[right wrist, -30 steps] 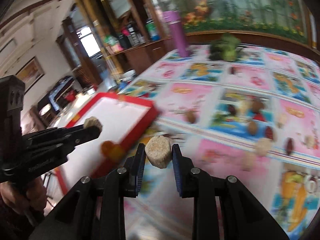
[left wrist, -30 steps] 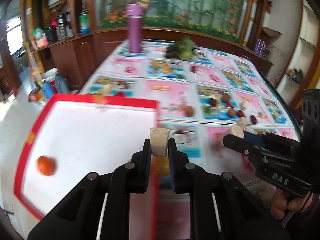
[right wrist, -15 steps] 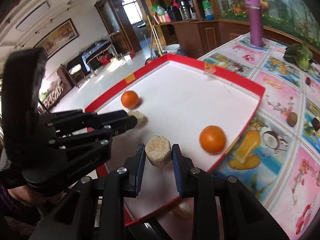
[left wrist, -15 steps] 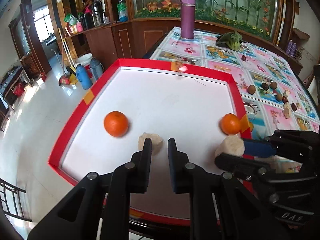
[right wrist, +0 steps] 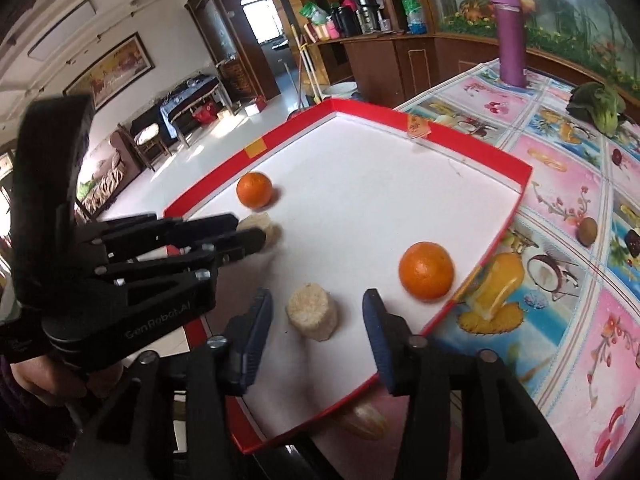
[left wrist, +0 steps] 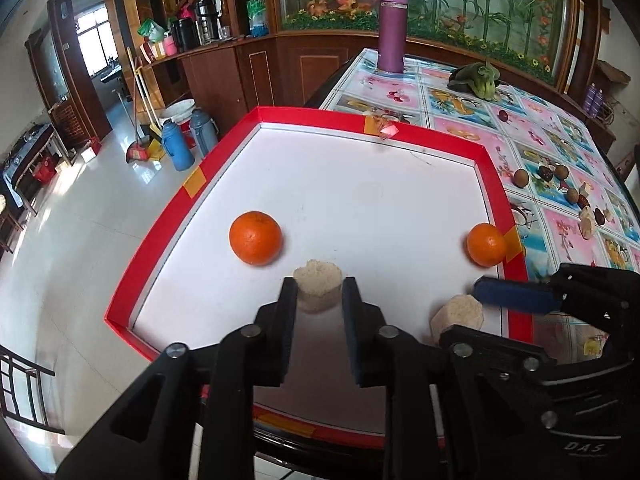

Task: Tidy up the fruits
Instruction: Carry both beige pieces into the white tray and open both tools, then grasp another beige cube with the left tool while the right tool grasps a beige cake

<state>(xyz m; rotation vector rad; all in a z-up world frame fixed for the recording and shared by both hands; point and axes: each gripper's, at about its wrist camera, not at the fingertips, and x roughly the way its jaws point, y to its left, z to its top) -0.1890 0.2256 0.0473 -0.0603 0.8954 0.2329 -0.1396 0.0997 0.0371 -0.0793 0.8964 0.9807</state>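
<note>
On a fruit-print tablecloth, the red-rimmed white tray (left wrist: 490, 168) holds two oranges. The right gripper (right wrist: 318, 320) stands spread around one pale cut fruit chunk (right wrist: 313, 312); the left gripper (left wrist: 319, 294) brackets another pale chunk (left wrist: 318, 290), contact unclear.

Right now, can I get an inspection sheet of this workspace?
Surface: fruit-print tablecloth under a red-rimmed white tray.
Job's things: two oranges and two beige chunks in the tray; small brown and dark fruits on the cloth.
Clutter: purple flask, leafy greens.
Grippers: left gripper flanks the left beige chunk, contact unclear; right gripper open, clear of the right beige chunk.
Cables: nothing seen.
Surroundings: blue jugs on the floor.
</note>
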